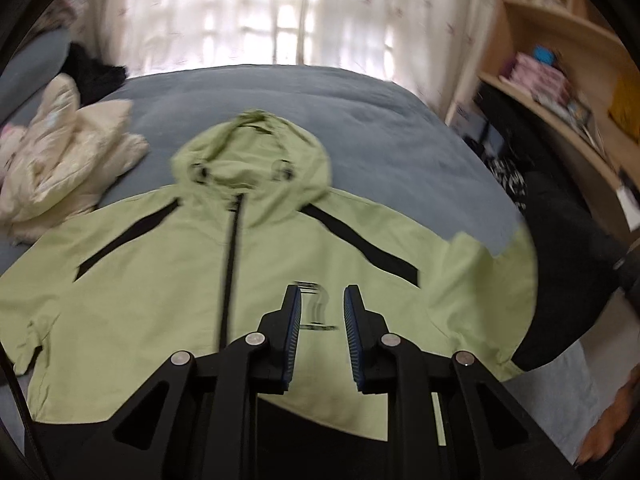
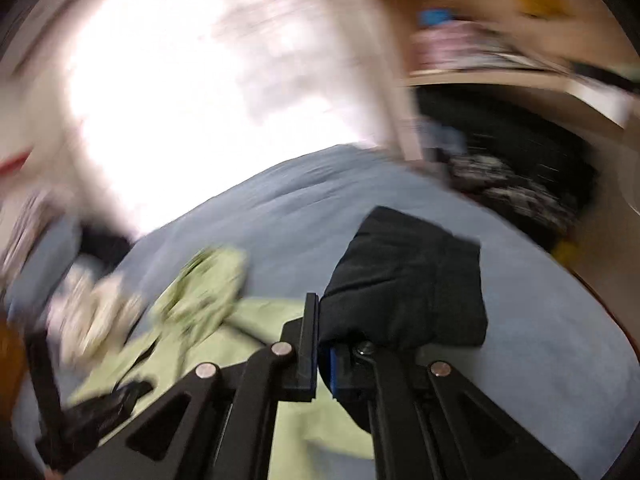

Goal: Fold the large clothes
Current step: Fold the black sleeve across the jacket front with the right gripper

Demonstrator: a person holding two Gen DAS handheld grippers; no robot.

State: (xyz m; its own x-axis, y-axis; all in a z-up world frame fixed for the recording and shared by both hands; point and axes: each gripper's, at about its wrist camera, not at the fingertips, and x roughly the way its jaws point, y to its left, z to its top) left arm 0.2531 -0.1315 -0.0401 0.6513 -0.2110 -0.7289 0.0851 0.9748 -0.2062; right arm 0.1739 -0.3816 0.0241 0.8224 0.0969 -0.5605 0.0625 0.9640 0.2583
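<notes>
Gripping black sleeve (image 2: 404, 280): right hand-held gripper (image 2: 320, 320) | left hand-held gripper (image 1: 322, 300) wide, above green jacket (image 1: 160, 280)

Both wrist views low over the bed (image 1: 360, 120), facing the curtained window (image 1: 280, 12) — right one nearer (blurred), tilted.

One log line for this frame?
left hand-held gripper open over green jacket | right hand-held gripper shut on black sleeve | bed

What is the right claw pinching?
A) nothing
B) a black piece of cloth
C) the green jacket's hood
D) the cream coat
B: the right claw is shut on the black cloth, which bunches out past its fingers above the bed.
</notes>
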